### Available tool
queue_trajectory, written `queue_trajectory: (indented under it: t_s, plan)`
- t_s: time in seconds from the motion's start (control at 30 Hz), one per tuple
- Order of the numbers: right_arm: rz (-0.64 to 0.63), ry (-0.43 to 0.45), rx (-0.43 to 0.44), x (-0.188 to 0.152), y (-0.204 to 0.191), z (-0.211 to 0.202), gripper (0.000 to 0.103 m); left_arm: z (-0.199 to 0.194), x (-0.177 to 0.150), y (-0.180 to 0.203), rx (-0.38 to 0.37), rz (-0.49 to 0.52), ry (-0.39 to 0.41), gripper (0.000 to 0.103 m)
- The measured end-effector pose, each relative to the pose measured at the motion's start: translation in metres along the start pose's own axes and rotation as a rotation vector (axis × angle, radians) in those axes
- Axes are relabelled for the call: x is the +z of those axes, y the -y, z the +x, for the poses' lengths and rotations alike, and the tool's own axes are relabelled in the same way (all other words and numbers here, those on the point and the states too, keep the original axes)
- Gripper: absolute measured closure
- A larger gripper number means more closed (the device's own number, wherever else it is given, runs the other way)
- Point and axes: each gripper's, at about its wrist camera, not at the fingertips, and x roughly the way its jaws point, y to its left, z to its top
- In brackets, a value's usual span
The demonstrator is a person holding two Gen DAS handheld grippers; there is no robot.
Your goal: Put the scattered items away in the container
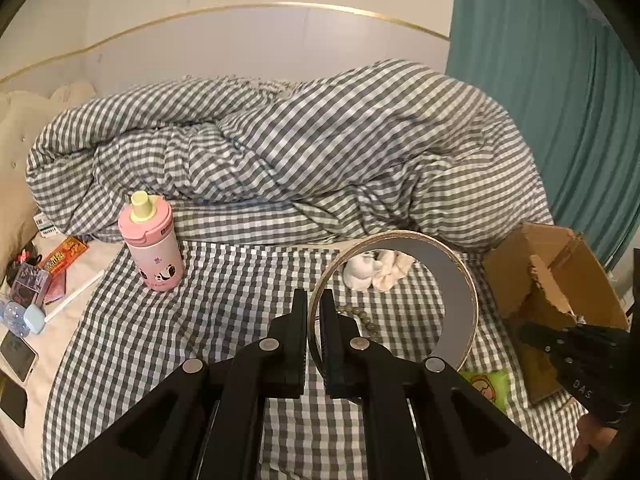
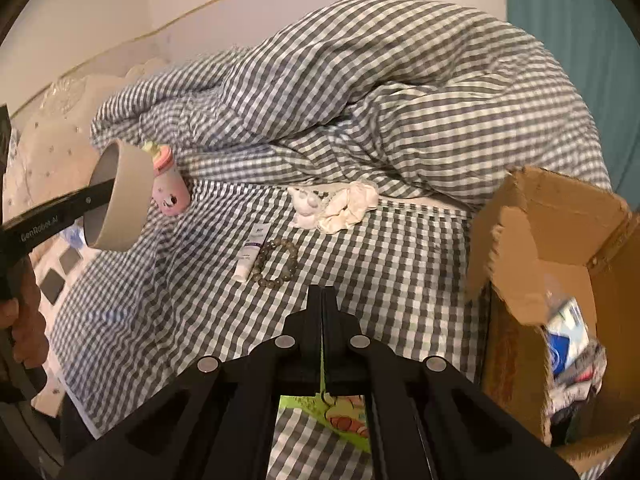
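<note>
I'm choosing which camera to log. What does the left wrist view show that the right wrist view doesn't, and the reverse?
Left wrist only: phones and snack packets at the bed's left edge.
Right wrist only: a tube beside the whole bead bracelet, and clutter inside the box.
Both: the left gripper shut on the tape roll, pink bottle, white figurine, cardboard box and green card in the right gripper.

A home bedroom: rumpled checked duvet [image 1: 280,140] on a bed, teal curtain [image 1: 560,100].
</note>
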Motion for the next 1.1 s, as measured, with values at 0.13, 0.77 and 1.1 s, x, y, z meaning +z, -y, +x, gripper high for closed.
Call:
queue_trajectory:
  t_s: [0.13,0.77,1.1]
  plan:
    - [-0.020,-0.031,0.005,-0.023,0.001,-0.012,0.097,-0.008,-0.003,0.006,-0.004,0.012,0.006,0.098]
    - [0.020,0.106,-0.025,-0.086,0.045,-0.105,0.019,-0.030,0.008,0.150,-0.174,0.211,0.013,0.098]
    - [0.125,0.158,-0.140,-0.112,0.106,-0.151,0.019,-0.006,0.009,0.289,-0.327,0.415,-0.029,0.098]
